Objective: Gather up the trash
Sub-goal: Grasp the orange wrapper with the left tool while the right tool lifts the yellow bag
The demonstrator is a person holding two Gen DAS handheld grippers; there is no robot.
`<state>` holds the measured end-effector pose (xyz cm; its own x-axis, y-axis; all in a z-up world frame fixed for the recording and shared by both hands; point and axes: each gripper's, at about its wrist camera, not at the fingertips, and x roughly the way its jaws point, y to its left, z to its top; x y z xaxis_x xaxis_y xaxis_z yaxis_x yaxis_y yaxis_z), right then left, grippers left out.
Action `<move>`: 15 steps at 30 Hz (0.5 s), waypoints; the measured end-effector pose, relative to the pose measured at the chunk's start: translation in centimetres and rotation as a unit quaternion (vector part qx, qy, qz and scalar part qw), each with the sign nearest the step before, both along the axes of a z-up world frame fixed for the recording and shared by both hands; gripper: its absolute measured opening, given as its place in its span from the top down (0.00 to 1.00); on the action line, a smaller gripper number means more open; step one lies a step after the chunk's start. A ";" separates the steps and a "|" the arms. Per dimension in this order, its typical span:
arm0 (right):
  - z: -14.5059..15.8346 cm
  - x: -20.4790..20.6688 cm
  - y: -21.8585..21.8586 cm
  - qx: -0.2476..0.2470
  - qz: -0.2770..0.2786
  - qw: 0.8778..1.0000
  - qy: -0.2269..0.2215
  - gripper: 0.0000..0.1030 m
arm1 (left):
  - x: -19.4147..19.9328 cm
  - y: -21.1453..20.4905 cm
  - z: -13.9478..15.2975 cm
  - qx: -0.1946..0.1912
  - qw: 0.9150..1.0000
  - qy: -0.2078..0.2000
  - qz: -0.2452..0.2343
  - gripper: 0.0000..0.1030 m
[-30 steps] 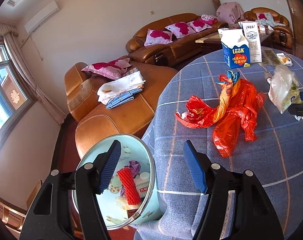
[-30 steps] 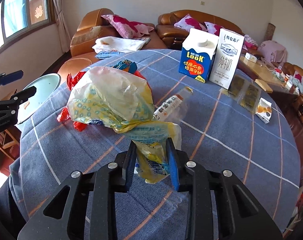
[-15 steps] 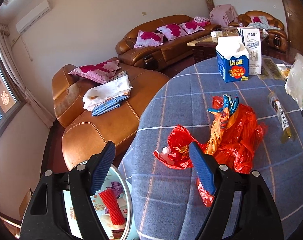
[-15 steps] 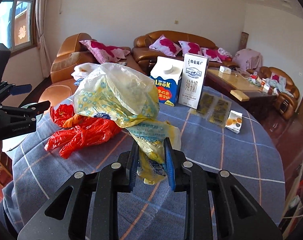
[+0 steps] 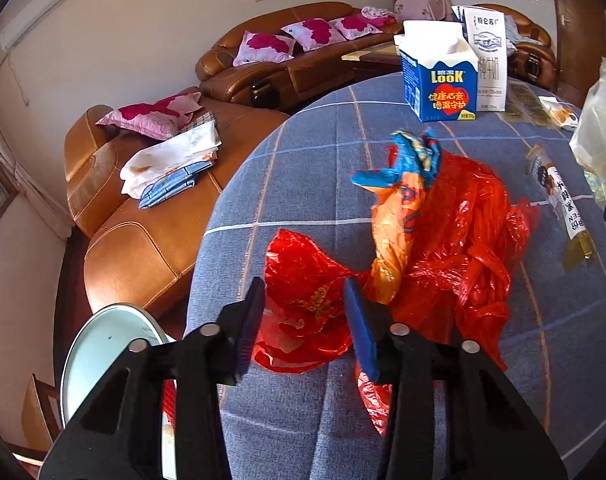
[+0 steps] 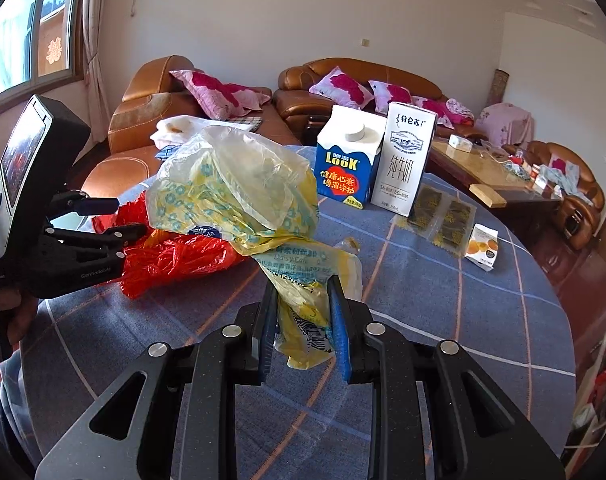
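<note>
Currently both of your grippers are on trash bags
Right gripper [image 6: 301,320] clamps the yellow bag [image 6: 239,196] aloft; left gripper [image 5: 303,320] has just been closing around the red bag [image 5: 443,248] — contact unclear — beside the bin [image 5: 103,344].

We see the right tongs [image 6: 303,320] clamped on the yellow plastic bag [image 6: 239,192], lifted above the counter [image 6: 443,300] (blue plaid cloth); beside the bag, the left tongs [image 6: 115,216] reach the red bag [image 6: 175,256].

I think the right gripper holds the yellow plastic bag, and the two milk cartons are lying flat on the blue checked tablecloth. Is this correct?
Not quite. The right gripper does hold the yellow plastic bag, but the two milk cartons stand upright on the blue checked tablecloth, side by side. The right wrist view shows this.
</note>
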<state>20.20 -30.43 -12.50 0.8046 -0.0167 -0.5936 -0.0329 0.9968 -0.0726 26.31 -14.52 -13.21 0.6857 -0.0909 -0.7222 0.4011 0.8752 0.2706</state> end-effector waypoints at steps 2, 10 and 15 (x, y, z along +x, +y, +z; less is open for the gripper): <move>0.0 0.0 0.0 0.000 0.000 1.000 0.000 0.75 | -0.4 -0.5 -0.2 0.013 1.000 -0.007 -0.011 0.86; -0.2 -0.1 -0.2 0.002 -0.011 1.000 -0.004 0.75 | -2.1 0.6 2.2 0.000 0.999 -0.036 -0.012 0.93; 0.0 -0.5 0.1 -0.007 -0.015 1.000 -0.012 0.75 | -3.3 3.0 4.7 -0.020 0.998 -0.056 0.009 0.93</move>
